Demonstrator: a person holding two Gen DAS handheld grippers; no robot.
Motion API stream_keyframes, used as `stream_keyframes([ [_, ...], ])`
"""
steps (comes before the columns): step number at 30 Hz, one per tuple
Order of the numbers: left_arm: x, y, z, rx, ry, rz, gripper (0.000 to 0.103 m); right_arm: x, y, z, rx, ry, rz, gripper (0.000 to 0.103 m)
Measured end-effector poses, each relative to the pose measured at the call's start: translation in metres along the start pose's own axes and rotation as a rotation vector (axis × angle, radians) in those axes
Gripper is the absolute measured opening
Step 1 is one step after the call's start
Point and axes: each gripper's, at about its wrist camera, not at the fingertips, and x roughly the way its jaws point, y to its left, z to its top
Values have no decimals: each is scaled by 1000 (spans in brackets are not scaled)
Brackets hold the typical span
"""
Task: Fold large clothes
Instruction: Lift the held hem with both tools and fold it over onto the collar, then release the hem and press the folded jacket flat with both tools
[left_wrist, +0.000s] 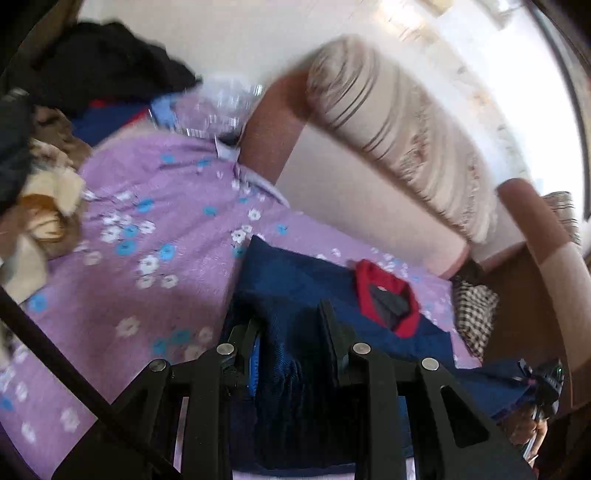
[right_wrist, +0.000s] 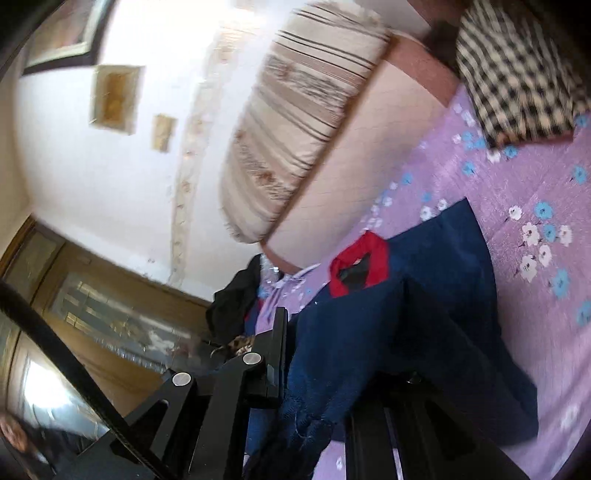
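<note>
Surface: purple flowered bedsheet (left_wrist: 155, 206); striped bolster (left_wrist: 399, 136) along the white wall, checked pillow (right_wrist: 517, 70) at the bed's corner.
Garment: navy sweater (left_wrist: 295, 273) with a red collar (left_wrist: 388, 295), spread mid-sheet near the bolster, its near edge lifted.
Left gripper (left_wrist: 291, 332): angled downward, fingers clamped on bunched navy fabric.
Right gripper (right_wrist: 332, 350): rolled sideways, fingers pinched tight on the sweater's edge.

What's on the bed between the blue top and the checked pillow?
Only bare purple flowered sheet lies between the blue top and the checked pillow, seen best in the right wrist view.
</note>
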Motion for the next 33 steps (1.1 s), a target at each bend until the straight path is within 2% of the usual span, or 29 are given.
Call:
stream_keyframes([
  [2, 40, 1, 15, -26, 70, 10, 26, 19, -21, 16, 47, 2, -36, 11],
  [4, 78, 8, 27, -100, 143, 15, 35, 40, -50, 32, 141, 13, -74, 16],
  [5, 95, 14, 33, -148, 181, 10, 63, 50, -68, 39, 216, 15, -77, 19],
  [6, 115, 25, 39, -212, 221, 12, 78, 56, -81, 45, 258, 14, -88, 37],
  [7, 121, 30, 42, -245, 223, 19, 78, 64, -97, 52, 312, 13, -115, 67],
  [8, 130, 39, 46, -291, 228, 22, 78, 69, -112, 57, 376, 4, -136, 78],
  [9, 135, 46, 49, -324, 232, 10, 78, 70, -123, 61, 428, -10, -146, 83],
  [11, 139, 55, 58, -349, 221, -21, 78, 69, -136, 69, 500, -33, -136, 83],
  [12, 137, 56, 62, -342, 204, -21, 78, 67, -136, 74, 495, -41, -124, 83],
  [14, 129, 52, 65, -290, 163, -23, 78, 61, -125, 84, 428, -54, -124, 83],
  [16, 119, 40, 64, -224, 129, -43, 78, 59, -104, 92, 278, -52, -153, 83],
  [18, 108, 20, 57, -127, 84, -62, 79, 66, -85, 91, 136, -28, -178, 80],
  [20, 102, -6, 47, -9, 51, -74, 79, 80, -66, 85, -7, 17, -200, 71],
  [22, 103, -36, 31, 131, 28, -73, 79, 104, -45, 72, -183, 76, -269, 56],
  [25, 124, -72, 7, 306, 31, 6, 79, 137, -39, 53, -378, 131, -365, 45],
  [27, 154, -78, -1, 348, 58, 83, 79, 156, -46, 46, -473, 144, -465, 44],
  [29, 178, -65, -2, 333, 94, 142, 79, 169, -65, 53, -475, 143, -528, 44],
  [30, 190, -57, -1, 322, 104, 177, 75, 170, -76, 56, -462, 145, -557, 38],
  [31, 199, -48, 0, 313, 115, 180, 75, 171, -91, 63, -427, 150, -594, 19],
  [33, 200, -49, 0, 343, 91, 185, 75, 162, -112, 75, -338, 140, -583, 0],
])
